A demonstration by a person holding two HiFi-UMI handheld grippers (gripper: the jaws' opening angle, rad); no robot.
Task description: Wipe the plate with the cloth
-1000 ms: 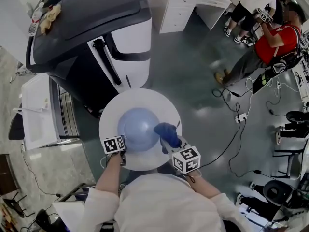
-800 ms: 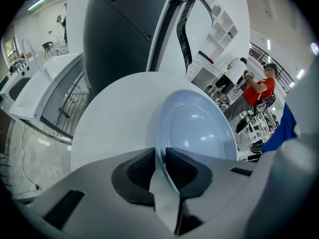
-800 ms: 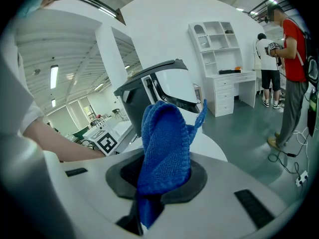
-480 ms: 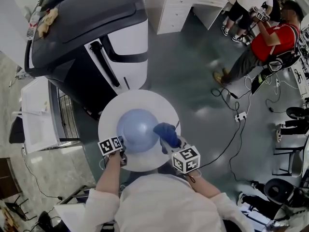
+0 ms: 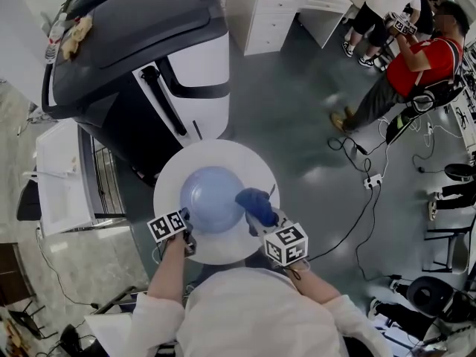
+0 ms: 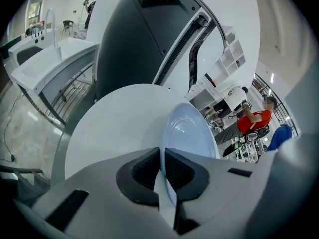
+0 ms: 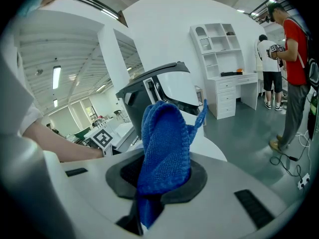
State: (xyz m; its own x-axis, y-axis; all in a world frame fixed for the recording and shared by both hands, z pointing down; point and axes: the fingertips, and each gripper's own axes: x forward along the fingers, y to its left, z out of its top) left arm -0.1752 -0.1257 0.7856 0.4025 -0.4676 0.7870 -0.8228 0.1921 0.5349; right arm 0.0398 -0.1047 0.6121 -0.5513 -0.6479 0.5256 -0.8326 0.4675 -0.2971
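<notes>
A pale blue plate lies on a round white table. My left gripper is at the plate's near left edge. In the left gripper view the plate runs edge-on between the jaws of the left gripper, which are closing with both pads on its rim. My right gripper is shut on a blue knitted cloth at the plate's right edge. In the right gripper view the cloth bulges up out of the right gripper and hides the plate.
A large black-and-white machine stands just beyond the table. Left of it is a white sink unit. White desks and several people are at the far right, with cables on the grey floor.
The left gripper's marker cube has rolled and shifted a little to the left at the plate's rim. The right gripper and the cloth have kept still.
</notes>
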